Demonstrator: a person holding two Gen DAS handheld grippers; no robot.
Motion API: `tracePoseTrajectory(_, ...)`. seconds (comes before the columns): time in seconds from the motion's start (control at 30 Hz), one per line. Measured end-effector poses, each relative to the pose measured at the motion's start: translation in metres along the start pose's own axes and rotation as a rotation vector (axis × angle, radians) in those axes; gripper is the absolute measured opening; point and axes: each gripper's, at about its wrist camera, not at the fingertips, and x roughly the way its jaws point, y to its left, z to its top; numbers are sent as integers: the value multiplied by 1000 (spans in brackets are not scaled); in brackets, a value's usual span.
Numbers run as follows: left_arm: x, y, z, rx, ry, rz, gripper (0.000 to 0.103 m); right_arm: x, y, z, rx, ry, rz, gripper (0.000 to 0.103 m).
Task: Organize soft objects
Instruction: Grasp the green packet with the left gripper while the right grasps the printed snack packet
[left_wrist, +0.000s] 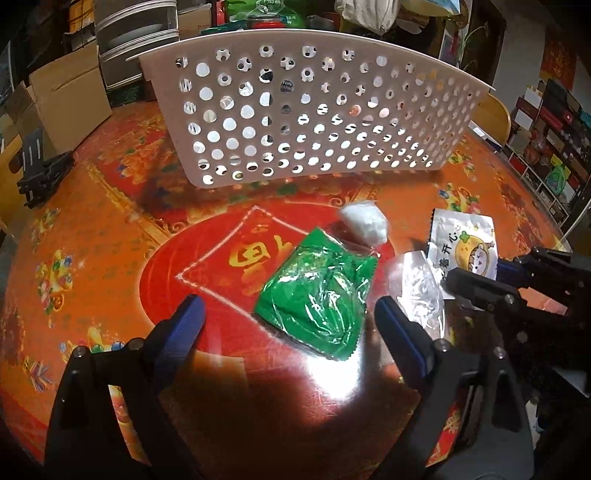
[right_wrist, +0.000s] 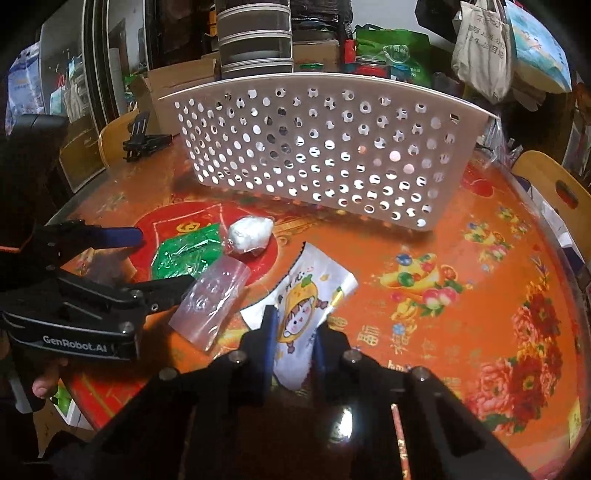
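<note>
Right tongs (right_wrist: 294, 341) are pinching the near end of a white foil sachet (right_wrist: 308, 295) with a cartoon print and serrated edges, lying flat on the table (right_wrist: 461, 314). Left tongs (left_wrist: 290, 314) are standing wide, flanking the near edge of a crinkly green plastic packet (left_wrist: 317, 295) without touching it. Between the two packets a clear, glossy plastic pouch (right_wrist: 212, 302) is lying, and just beyond the green one a white, lumpy wad in clear wrap (left_wrist: 364, 223) is sitting. A white perforated plastic basket (left_wrist: 314, 110) with round holes is standing at the far side, well apart from the packets. The table is wearing a glossy orange-red floral cover.
</note>
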Motion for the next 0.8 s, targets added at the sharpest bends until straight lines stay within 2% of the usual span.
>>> tracePoseTrajectory(0.23, 2, -9, 6, 17, -1, 4, 82, -2, -6, -4, 14, -24, 21, 16)
tracePoseTrajectory(0.3, 2, -13, 7, 29, -9, -2, 73, -2, -7, -3, 18, -27, 26, 16)
tracePoseTrajectory(0.33, 0, -15, 7, 35, -13, -6, 62, -2, -7, -3, 20, -28, 28, 16)
tracePoseTrajectory(0.37, -1, -18, 7, 39, -19, -3, 60, -2, -7, -4, 21, -29, 30, 16)
tracePoseTrajectory(0.63, -16, -12, -4, 11, -91, 25, 58, -4, -8, -4, 31, -35, 32, 15)
tracePoseTrajectory(0.8, -30, 3, -6, -17, -122, 36, 58, -11, -10, -6, 46, -74, 37, 11)
